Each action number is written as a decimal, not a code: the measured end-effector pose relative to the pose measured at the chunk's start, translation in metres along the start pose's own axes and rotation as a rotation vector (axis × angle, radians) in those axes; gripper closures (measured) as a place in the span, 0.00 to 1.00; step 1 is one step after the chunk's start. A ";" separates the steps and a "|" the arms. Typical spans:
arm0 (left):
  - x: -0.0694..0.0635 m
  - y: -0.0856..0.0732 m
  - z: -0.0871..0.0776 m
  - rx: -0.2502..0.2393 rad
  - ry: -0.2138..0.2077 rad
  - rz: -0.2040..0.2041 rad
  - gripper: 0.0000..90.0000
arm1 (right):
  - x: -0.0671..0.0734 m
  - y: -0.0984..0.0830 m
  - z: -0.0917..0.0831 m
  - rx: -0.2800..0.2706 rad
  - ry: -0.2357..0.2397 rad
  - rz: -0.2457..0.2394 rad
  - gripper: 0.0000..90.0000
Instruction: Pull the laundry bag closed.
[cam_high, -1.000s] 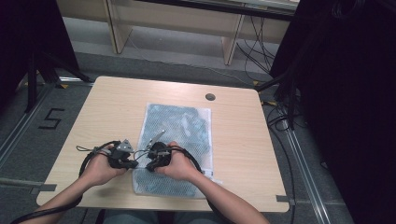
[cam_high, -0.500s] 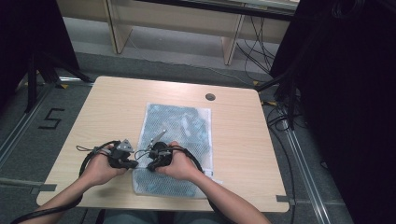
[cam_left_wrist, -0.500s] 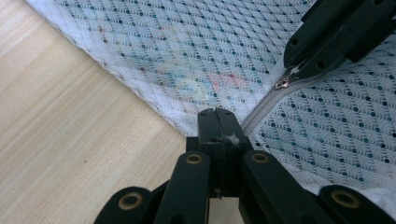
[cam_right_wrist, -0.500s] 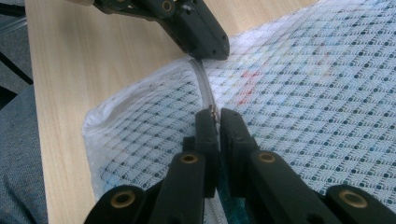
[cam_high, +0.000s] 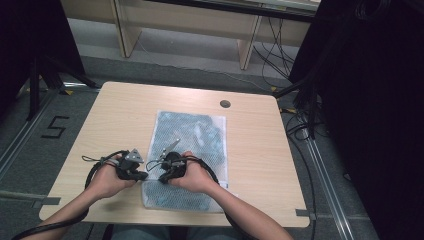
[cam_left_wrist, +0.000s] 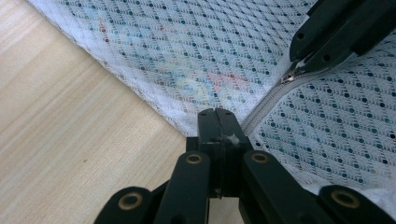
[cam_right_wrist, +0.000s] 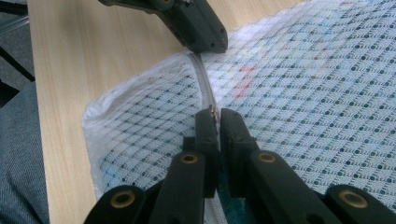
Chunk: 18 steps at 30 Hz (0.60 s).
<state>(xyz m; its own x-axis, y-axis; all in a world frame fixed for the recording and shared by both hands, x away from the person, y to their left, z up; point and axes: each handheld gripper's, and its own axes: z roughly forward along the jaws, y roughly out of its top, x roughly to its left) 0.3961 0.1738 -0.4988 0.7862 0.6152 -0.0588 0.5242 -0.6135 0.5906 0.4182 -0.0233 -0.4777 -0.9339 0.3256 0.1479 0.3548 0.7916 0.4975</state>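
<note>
A white mesh bag (cam_high: 192, 140) with blue contents lies flat in the middle of the wooden table (cam_high: 120, 115). My left gripper (cam_high: 142, 176) is at the bag's near left edge. In the left gripper view it (cam_left_wrist: 217, 112) is shut on the bag's hem (cam_left_wrist: 187, 122) where the zipper (cam_left_wrist: 266, 105) ends. My right gripper (cam_high: 161, 178) faces it from the right, over the bag. In the right gripper view it (cam_right_wrist: 215, 114) is shut on the small metal zipper pull (cam_right_wrist: 213, 110), and the zipper (cam_right_wrist: 204, 79) runs on to the left gripper's tip (cam_right_wrist: 205, 44).
A round cable hole (cam_high: 225, 104) sits near the table's far edge. The bag's near end reaches close to the front table edge, beside the person's knee (cam_right_wrist: 18, 154). Cables (cam_high: 300, 125) trail on the floor at the right, and a "5" mark (cam_high: 54, 127) is at the left.
</note>
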 end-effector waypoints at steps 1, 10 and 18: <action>0.000 -0.001 -0.001 0.007 0.004 0.005 1.00 | 0.000 0.000 0.000 0.000 0.005 0.000 0.97; 0.003 0.000 -0.002 0.028 -0.004 0.045 1.00 | 0.000 -0.004 -0.002 0.005 -0.012 0.009 0.97; -0.001 0.000 0.000 0.000 0.008 0.002 1.00 | 0.001 -0.004 -0.004 0.003 -0.007 0.000 0.97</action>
<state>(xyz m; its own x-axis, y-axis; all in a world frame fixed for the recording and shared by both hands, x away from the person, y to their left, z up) 0.3954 0.1736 -0.4987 0.7848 0.6176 -0.0512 0.5224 -0.6148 0.5909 0.4157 -0.0283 -0.4761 -0.9334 0.3294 0.1420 0.3552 0.7933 0.4945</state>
